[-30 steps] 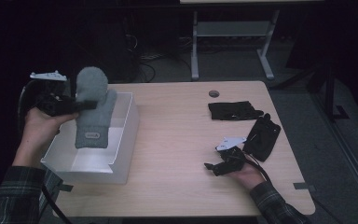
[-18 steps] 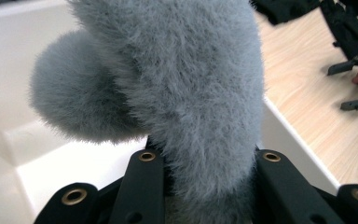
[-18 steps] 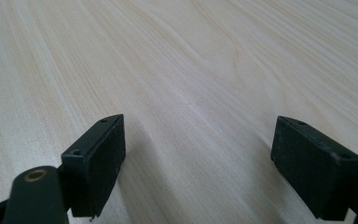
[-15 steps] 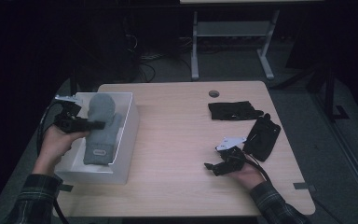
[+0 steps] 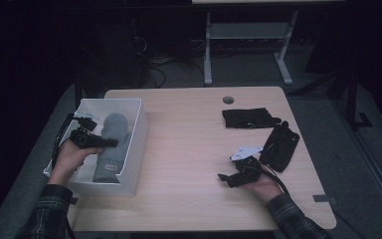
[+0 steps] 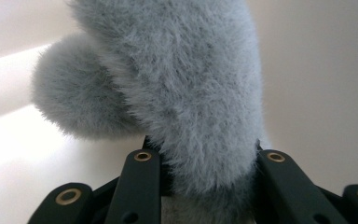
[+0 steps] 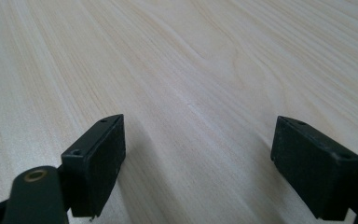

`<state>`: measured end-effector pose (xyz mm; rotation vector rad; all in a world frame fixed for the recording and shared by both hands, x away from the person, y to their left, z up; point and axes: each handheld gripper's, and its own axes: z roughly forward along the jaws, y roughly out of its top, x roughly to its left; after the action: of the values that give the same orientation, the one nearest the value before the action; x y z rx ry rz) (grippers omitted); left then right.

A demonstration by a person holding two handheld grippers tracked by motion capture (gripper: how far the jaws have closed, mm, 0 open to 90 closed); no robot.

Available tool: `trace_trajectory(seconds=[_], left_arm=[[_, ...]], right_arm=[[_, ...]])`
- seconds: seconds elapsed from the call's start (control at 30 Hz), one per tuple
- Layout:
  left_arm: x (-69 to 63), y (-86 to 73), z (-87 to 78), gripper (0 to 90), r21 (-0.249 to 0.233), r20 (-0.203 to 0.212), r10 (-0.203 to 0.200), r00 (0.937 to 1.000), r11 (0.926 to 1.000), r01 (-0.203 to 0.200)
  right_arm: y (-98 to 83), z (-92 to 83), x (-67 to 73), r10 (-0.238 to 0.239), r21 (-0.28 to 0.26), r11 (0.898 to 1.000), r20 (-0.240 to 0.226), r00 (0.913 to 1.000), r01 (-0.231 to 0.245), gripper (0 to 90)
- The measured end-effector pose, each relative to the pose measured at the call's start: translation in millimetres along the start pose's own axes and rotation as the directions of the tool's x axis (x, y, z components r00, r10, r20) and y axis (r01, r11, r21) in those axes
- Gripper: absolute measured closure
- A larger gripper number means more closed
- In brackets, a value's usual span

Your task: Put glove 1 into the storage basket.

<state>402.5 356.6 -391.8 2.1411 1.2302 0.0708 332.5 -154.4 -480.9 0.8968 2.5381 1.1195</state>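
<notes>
Fluffy grey mitten [image 5: 112, 144] lies inside the white box [image 5: 138, 130] at the left edge of the table [image 5: 189, 149], its rounded fingertip end toward the far wall and its cuff, with a small label, toward the near one. It looks long enough to fill most of the box, which probably explains why it lies lengthwise. The left gripper [image 5: 104, 143] reaches in over the box's left wall, and its own view shows the mitten [image 6: 177, 93] with its thumb lobe sticking out to one side, its fur bulging between the two jaws, which have just been opening. They appear to be easing off it, though I cannot tell for sure whether the pads still press. The pile is soft and shaggy, while the box is smooth, stiff and straight-sided. The right gripper [image 5: 227, 178] rests idle near the table's near right corner with jaws wide and nothing between them, just pale wood grain under it. Beyond it lie a dark flat pouch [image 5: 280, 145] and a dark folded cloth [image 5: 248, 118], well apart from the box
</notes>
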Motion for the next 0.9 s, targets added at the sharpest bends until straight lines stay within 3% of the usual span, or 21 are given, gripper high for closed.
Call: trace_trajectory(seconds=[0.3,0.4,0.43,0.5,0.67,0.83,0.9], left_arm=[[18.5,-10.8,21.8,55.8,0.030,-0.043,-0.057,0.9975,0.9978,0.059],[21.6,-12.5,23.3,46.0,0.026,-0.067,-0.085,0.9941,0.9959,0.087],[21.1,-12.4,23.5,37.6,0.019,-0.079,-0.091,0.9928,0.9956,0.092],[20.0,-11.6,21.5,33.1,0.004,-0.099,-0.097,0.9903,0.9951,0.098],[17.4,-7.9,13.3,26.6,-0.026,-0.125,-0.103,0.9868,0.9946,0.100],[7.4,5.5,-0.2,20.2,-0.043,-0.180,-0.072,0.9811,0.9970,0.065],[2.9,12.4,-7.9,17.9,-0.072,-0.188,-0.061,0.9802,0.9962,0.048]], right_arm=[[0.0,0.0,0.0,0.001,0.000,1.000,0.000,1.0000,-0.001,17.7],[0.0,0.0,0.0,0.000,0.000,1.000,0.001,1.0000,0.000,17.7],[0.0,0.0,0.0,0.000,0.000,1.000,0.000,1.0000,0.000,17.7],[0.0,0.0,0.0,0.000,0.000,1.000,0.001,1.0000,0.000,17.7],[0.0,0.0,0.0,0.000,0.000,1.000,0.001,1.0000,0.000,17.7],[0.0,0.0,0.1,0.001,0.000,1.000,0.000,1.0000,-0.001,17.7],[0.0,0.0,0.0,0.000,0.000,1.000,0.001,1.0000,0.000,17.7]])
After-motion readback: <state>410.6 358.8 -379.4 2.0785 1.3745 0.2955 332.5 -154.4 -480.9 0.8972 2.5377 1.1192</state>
